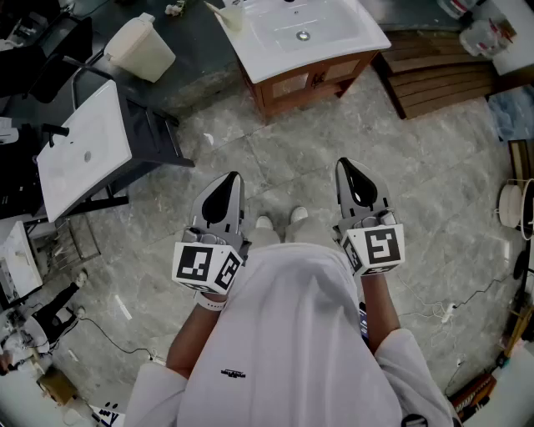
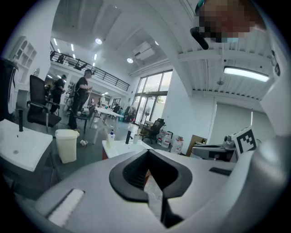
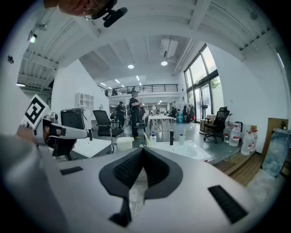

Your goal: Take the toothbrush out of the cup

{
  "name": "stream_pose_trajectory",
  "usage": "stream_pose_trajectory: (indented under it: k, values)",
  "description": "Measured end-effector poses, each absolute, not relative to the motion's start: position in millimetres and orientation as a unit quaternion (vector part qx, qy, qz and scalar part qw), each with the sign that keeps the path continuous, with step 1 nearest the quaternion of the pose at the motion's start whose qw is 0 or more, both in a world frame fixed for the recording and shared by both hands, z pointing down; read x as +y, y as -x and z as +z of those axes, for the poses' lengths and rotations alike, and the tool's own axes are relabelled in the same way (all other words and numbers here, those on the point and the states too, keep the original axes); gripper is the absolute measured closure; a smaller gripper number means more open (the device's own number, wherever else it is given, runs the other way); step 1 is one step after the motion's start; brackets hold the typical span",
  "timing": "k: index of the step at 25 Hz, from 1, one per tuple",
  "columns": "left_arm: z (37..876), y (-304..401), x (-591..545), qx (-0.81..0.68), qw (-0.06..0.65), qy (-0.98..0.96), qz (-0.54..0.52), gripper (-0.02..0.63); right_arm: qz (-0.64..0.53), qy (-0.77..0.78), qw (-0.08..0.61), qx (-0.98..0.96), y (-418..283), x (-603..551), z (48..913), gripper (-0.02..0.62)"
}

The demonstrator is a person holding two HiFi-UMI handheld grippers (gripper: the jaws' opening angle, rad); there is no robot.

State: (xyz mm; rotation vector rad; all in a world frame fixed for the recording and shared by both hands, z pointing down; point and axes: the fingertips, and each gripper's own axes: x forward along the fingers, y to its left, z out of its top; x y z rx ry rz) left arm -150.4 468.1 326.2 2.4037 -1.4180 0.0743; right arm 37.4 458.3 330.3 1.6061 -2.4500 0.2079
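- Left gripper (image 1: 232, 178): clenched tight, grips nothing, hangs over the grey floor (image 1: 275, 158), pointing toward the white surface (image 1: 250, 50).
- Cup (image 1: 234, 17): stands on that surface's left corner, holds the toothbrush (image 1: 214, 7) tilted leftward, sits well apart from both grippers, straight ahead of the left one.
- Right gripper (image 1: 345, 167): clenched too, empty, level with the left one, well apart from the cup and off to its right.

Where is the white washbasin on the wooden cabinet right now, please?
In the head view the washbasin stands at top centre, ahead of the person, between the cream bin on its left and wooden planks on its right.
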Motion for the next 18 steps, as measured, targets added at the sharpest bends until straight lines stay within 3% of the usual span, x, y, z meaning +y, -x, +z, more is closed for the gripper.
stream_pose_trajectory:
  k: [7, 18]
  values:
    - [315.8, 145.6, 483.8, -0.505, 0.162, -0.847, 0.029, 0.601, 0.072, -0.542, 0.096, -0.832, -42.2, 477.3, 319.4, 0.589]
    - [322.0, 82.3, 472.7, -0.498, 0.173, -0.848, 0.054, 0.601, 0.1, -0.56, 0.056, -0.82, -125.0, 480.1, 329.5, 0.588]
